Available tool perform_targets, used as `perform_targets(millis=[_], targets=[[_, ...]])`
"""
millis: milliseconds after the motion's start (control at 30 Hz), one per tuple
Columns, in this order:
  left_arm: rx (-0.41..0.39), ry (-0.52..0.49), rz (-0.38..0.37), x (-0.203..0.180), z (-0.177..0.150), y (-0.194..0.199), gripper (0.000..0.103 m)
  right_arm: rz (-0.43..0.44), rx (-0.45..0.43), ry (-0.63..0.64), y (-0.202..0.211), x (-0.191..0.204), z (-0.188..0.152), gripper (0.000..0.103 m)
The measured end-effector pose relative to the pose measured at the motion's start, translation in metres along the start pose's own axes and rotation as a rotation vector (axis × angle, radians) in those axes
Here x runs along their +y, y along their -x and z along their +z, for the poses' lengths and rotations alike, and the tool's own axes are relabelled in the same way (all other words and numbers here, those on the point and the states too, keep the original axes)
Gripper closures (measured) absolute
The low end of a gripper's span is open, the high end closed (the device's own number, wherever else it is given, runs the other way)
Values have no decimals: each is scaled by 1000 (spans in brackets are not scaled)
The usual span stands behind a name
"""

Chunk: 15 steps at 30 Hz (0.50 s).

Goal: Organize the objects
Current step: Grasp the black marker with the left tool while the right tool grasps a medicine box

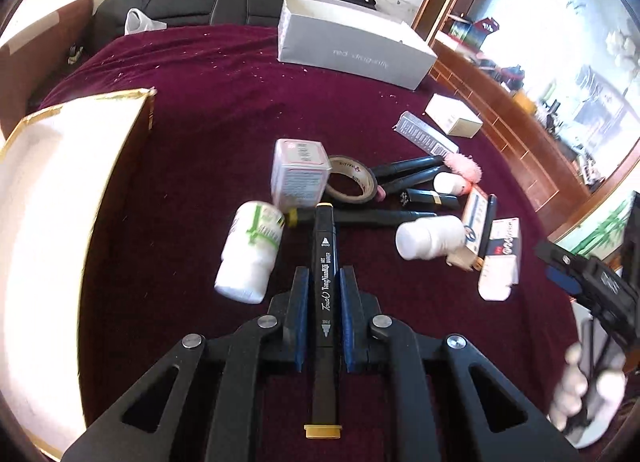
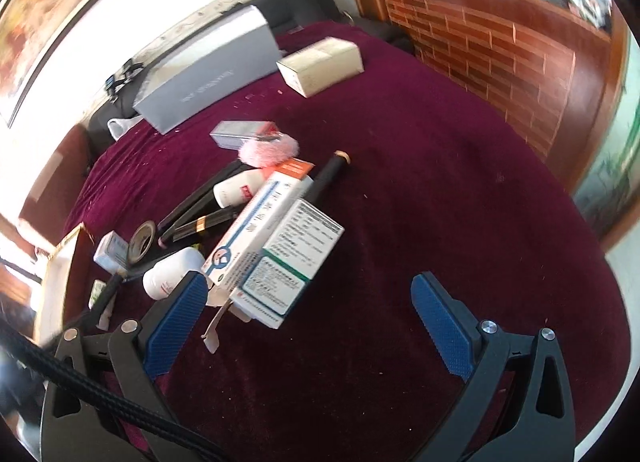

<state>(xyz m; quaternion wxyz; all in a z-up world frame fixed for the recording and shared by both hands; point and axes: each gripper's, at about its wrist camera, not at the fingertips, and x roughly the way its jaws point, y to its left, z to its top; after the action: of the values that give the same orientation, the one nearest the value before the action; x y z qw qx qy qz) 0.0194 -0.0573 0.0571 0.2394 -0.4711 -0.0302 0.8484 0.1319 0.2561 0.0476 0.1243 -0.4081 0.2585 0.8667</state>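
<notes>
Far left on the maroon-covered desk [image 1: 208,110], a white open box [image 1: 60,202] with gold rim. Next, a white bottle [image 1: 250,252] lying just beside the black marker [image 1: 325,302]. Left gripper [image 1: 324,290]: fingers closed tight on that marker, raised over the clutter. Right gripper [image 2: 316,310]: fingers fully apart, holding nothing, a medicine carton [image 2: 288,262] between them, perhaps untouched.
</notes>
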Motion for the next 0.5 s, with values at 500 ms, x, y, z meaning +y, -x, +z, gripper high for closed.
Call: perform_targets(millis=[500], targets=[[69,-47,23,-10,-32,-30,91,-32,126,-35,-45,23,7,39]])
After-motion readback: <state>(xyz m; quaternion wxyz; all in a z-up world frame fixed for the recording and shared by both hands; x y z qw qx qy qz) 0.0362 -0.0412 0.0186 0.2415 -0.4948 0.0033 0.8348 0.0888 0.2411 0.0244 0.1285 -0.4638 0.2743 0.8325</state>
